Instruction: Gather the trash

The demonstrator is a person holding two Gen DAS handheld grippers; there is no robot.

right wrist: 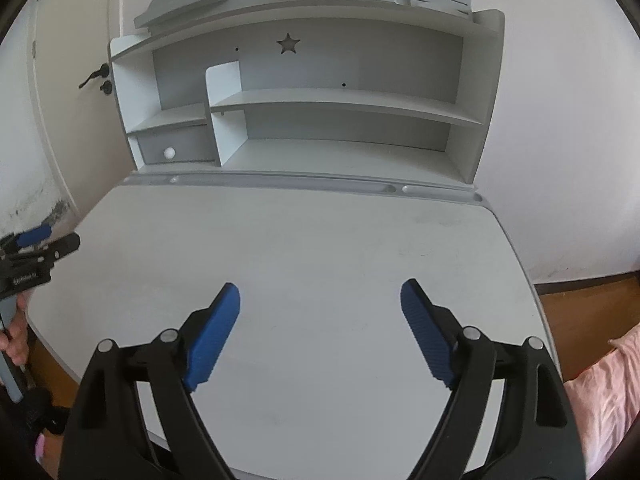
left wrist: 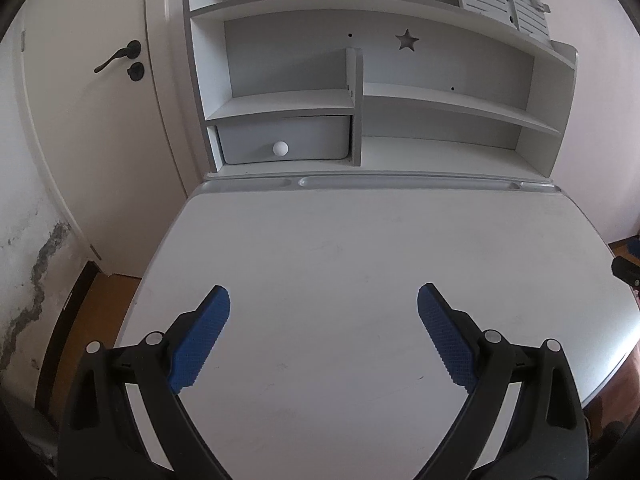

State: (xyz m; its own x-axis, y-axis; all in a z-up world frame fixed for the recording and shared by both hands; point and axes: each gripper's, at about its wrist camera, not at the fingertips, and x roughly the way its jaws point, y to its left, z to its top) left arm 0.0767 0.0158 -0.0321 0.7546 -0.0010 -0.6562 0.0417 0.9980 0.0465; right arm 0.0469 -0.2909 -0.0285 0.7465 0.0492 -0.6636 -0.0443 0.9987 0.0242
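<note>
No trash shows in either view. My left gripper [left wrist: 323, 300] is open and empty above the near part of the white desk top [left wrist: 360, 240], its blue pads spread wide. My right gripper [right wrist: 320, 294] is also open and empty above the same desk top [right wrist: 300, 240]. In the right wrist view the left gripper [right wrist: 44, 240] shows from the side at the desk's left edge, held by a hand. A dark corner of the right gripper shows at the right edge of the left wrist view [left wrist: 626, 270].
A white shelf unit [left wrist: 440, 100] with a star cut-out stands at the back of the desk, with a small drawer with a round knob [left wrist: 281, 148] at its lower left. A white door [left wrist: 100, 120] is at the left. Pink fabric [right wrist: 608, 380] lies at the right.
</note>
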